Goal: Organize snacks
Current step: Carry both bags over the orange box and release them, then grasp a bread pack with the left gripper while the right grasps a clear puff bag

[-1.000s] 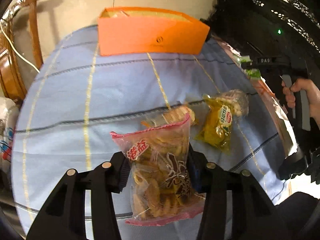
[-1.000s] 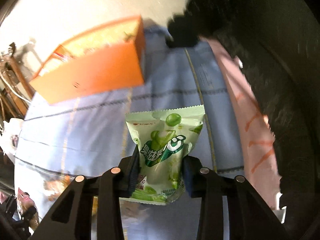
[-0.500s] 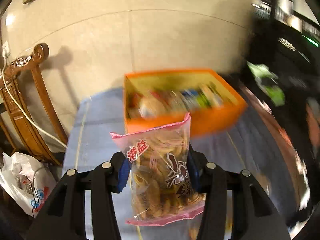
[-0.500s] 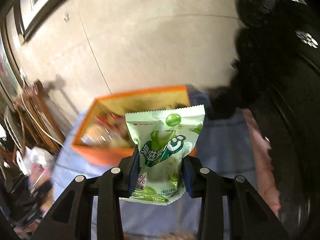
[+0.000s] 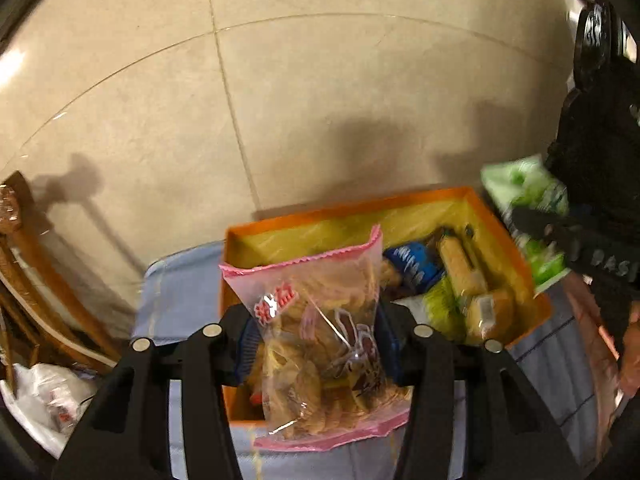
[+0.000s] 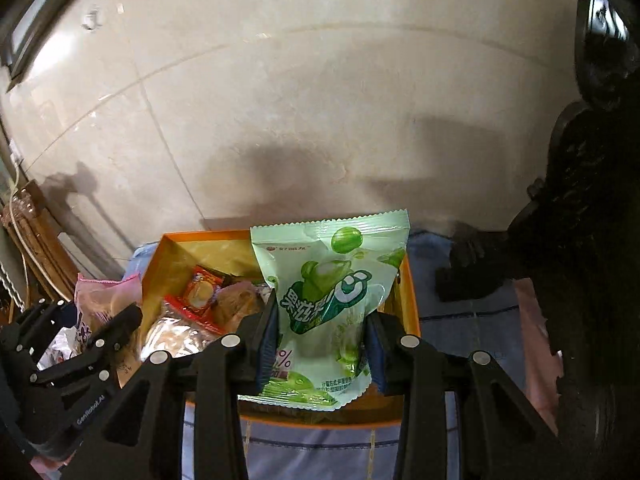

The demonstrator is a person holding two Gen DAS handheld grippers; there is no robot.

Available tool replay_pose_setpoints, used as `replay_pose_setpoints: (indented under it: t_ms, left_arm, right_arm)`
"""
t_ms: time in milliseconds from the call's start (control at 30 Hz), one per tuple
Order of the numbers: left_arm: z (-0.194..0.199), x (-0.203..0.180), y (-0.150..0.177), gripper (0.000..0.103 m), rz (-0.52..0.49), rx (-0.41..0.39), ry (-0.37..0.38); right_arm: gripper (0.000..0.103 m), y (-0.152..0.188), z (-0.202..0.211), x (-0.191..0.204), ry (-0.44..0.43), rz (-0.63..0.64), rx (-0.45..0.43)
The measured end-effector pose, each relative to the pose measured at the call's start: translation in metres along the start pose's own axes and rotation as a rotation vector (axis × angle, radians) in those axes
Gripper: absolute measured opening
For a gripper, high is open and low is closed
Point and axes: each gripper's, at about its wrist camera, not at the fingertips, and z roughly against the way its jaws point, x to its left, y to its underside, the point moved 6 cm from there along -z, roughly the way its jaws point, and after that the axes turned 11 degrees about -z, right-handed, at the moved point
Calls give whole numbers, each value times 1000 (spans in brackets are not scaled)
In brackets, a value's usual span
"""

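My left gripper (image 5: 316,336) is shut on a clear pink-edged bag of crackers (image 5: 320,340), held upright over the left end of the orange box (image 5: 536,308). My right gripper (image 6: 320,344) is shut on a green candy bag (image 6: 332,304), held upright over the right end of the orange box (image 6: 412,316). The box holds several snack packs, among them a blue pack (image 5: 412,268) and a red pack (image 6: 200,292). The green bag also shows at the right of the left wrist view (image 5: 528,196). The cracker bag also shows at the left of the right wrist view (image 6: 104,300).
The box stands on a blue checked tablecloth (image 6: 452,320) against a beige tiled wall (image 5: 320,100). A wooden chair (image 5: 36,280) and a white plastic bag (image 5: 48,396) are at the left. Dark carved furniture (image 6: 592,240) is at the right.
Both grippers have lifted from low over the table and moved forward, each still holding its bag. They now hang over the open orange box, which has come closer.
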Motion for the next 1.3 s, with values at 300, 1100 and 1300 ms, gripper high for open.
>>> replay_pose_setpoints:
  t_ms: [300,1100,1300]
  left_arm:
    - [6,0,-9,99,-30,-66,-14]
    - [92,-126,265,99,-402,46,302]
    - [69,-127,279,99,-348,70,299]
  right_arm:
    - [99,1,-10,-7,21,16,23]
    - [99,278,67,-114,54,88,314]
    - [99,296,33,-108,58,84,363]
